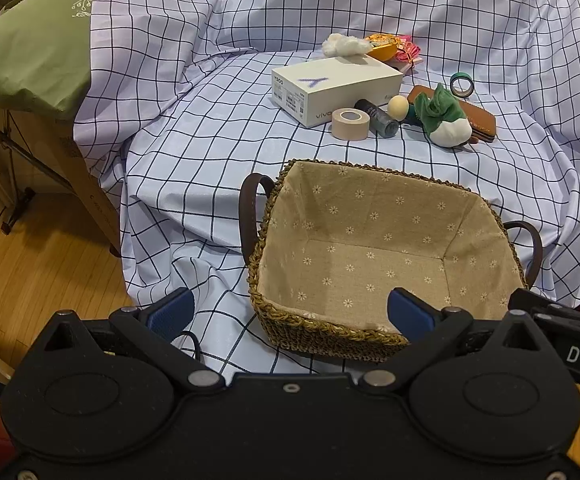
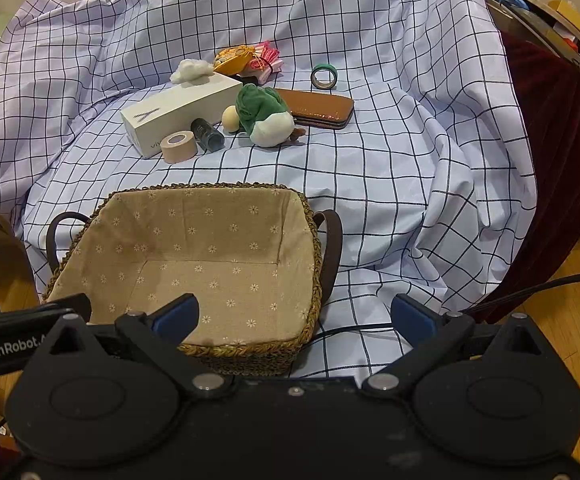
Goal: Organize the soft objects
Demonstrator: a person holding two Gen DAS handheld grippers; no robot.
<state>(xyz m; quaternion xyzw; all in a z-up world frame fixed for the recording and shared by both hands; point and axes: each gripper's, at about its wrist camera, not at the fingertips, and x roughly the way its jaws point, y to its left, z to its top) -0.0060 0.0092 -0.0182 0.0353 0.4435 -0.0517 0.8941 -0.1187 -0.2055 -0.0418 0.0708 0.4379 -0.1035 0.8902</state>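
Observation:
A woven basket with a floral cloth lining and brown handles stands empty on the checked cloth, close in front of both grippers. Behind it lie a green and white plush toy, a white fluffy wad on a white box, and a yellow and pink soft item. My left gripper is open and empty at the basket's near left corner. My right gripper is open and empty at the basket's near right corner.
A beige tape roll, dark cylinder, wooden egg, brown case and green tape roll lie among them. Green pillow at left, dark red cloth at right.

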